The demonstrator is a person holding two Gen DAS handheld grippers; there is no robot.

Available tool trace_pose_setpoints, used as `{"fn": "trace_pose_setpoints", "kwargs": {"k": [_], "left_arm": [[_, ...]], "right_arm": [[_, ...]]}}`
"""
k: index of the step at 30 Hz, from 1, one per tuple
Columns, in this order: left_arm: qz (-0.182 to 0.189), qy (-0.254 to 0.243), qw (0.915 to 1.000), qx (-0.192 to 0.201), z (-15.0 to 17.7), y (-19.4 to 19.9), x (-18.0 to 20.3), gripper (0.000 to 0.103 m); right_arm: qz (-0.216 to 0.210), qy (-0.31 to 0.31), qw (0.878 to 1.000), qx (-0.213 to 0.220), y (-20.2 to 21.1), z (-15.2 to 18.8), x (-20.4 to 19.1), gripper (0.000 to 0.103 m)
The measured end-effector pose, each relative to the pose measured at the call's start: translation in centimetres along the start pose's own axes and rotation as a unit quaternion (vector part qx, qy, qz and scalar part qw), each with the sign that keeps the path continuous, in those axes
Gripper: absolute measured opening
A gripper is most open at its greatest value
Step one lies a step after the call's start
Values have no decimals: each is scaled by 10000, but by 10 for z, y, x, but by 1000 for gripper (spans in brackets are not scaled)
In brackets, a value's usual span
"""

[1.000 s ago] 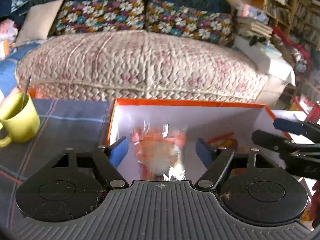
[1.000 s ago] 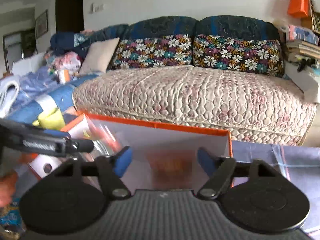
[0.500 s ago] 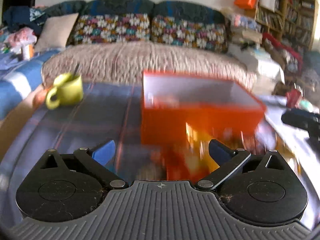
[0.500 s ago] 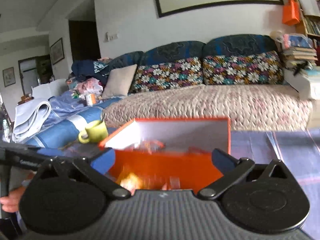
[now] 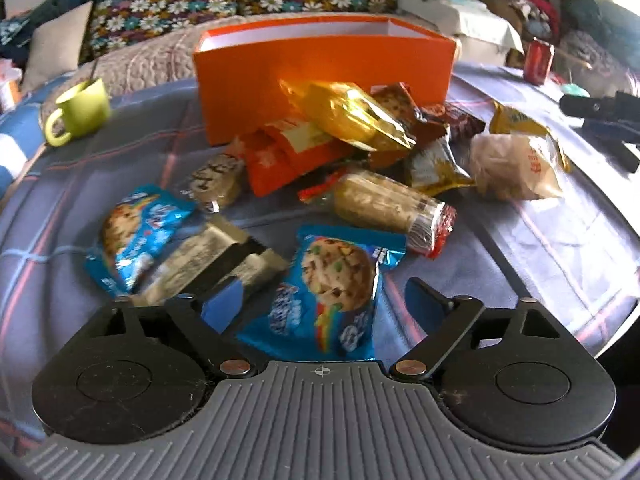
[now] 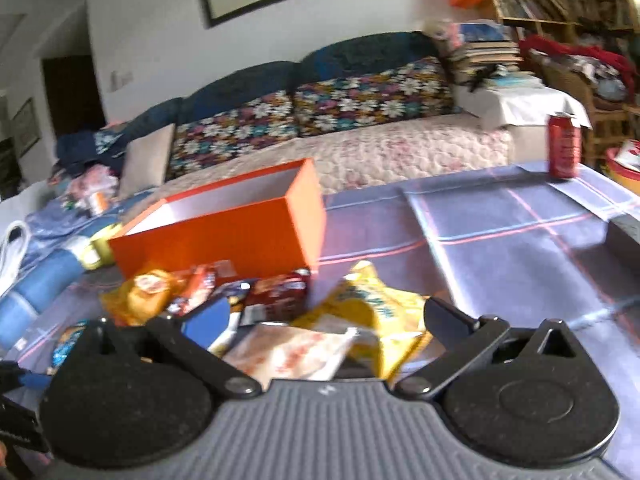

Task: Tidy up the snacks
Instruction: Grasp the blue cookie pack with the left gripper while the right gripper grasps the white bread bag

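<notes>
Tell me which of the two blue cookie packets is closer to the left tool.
The blue cookie packet lying directly between the left tool's open fingers. The other blue packet lies farther off to the left, beside a silvery wrapper.

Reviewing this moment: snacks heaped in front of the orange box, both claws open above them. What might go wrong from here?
1. The left claw straddles a blue cookie packet that borders a silver foil wrapper; it may pinch both.
2. The overlapping gold foil bag could slide when neighbours are pulled.
3. The upright red drink can could topple if a sweeping hand bumps it.
</notes>
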State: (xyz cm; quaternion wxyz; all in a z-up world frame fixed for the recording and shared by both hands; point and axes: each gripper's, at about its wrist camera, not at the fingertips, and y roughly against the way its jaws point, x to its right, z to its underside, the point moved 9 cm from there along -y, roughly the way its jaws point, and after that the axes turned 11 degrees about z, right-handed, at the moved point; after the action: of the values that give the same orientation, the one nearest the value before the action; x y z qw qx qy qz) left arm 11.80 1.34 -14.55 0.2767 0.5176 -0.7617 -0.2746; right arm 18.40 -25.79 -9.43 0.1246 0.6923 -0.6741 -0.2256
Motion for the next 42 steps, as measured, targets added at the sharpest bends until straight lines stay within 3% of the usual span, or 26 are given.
{"fn": "trace_pose_setpoints", "kwargs": {"k": [1,2,4,6,11,15,17,19,24,26,30,32,33,37,42], "left_arm": [[16,26,10000,-75,0,-7,0,36],[46,61,9999,-99,1,-11,0,28],[40,2,10000,-19,1,-10,1,17],[66,-28,10000,-43,-1,-9,2,16],[109,91,9999,-13,-3,-9,0,24],[147,138,9998,-1,-2,-10,1,35],[170,155,9997,-11,-1,-10,2,39],[187,179,9997,-12,0,-8,2,42],[278,348,9990,-1,1,-3,-3,47],[338,467,9983,16,0,-3,-6,49],[358,561,9978,28,-2,-3,-8,53],[314,539,9981,22,-1,-4,-8,56],[303,517,9982,21,-1,-4,-8,56],[317,510,9982,37,-1,-4,-7,58],[255,483,9984,117,-4,-1,-9,64]], "right_arm": [[0,4,10000,1,1,2,2,103],[-35,50,10000,0,2,3,1,103],[-158,286,9995,-10,1,6,-9,103],[-289,564,9980,-20,-2,10,-22,103],[-681,1035,9923,-14,-8,16,-58,103],[-603,1628,9848,54,-26,18,-81,103],[-583,1824,9812,-220,-38,26,-87,103],[-658,1737,9808,-598,-39,37,-86,102],[-1061,1525,9803,-678,-1,52,-84,103],[-911,1315,9862,-424,8,45,-76,103],[-153,1349,9898,423,17,26,-60,103],[509,1731,9833,245,0,35,-51,103],[646,1911,9794,18,-9,44,-48,102],[155,1353,9893,-522,-15,59,-43,103],[-252,1043,9935,-386,-5,50,-53,103]]}}
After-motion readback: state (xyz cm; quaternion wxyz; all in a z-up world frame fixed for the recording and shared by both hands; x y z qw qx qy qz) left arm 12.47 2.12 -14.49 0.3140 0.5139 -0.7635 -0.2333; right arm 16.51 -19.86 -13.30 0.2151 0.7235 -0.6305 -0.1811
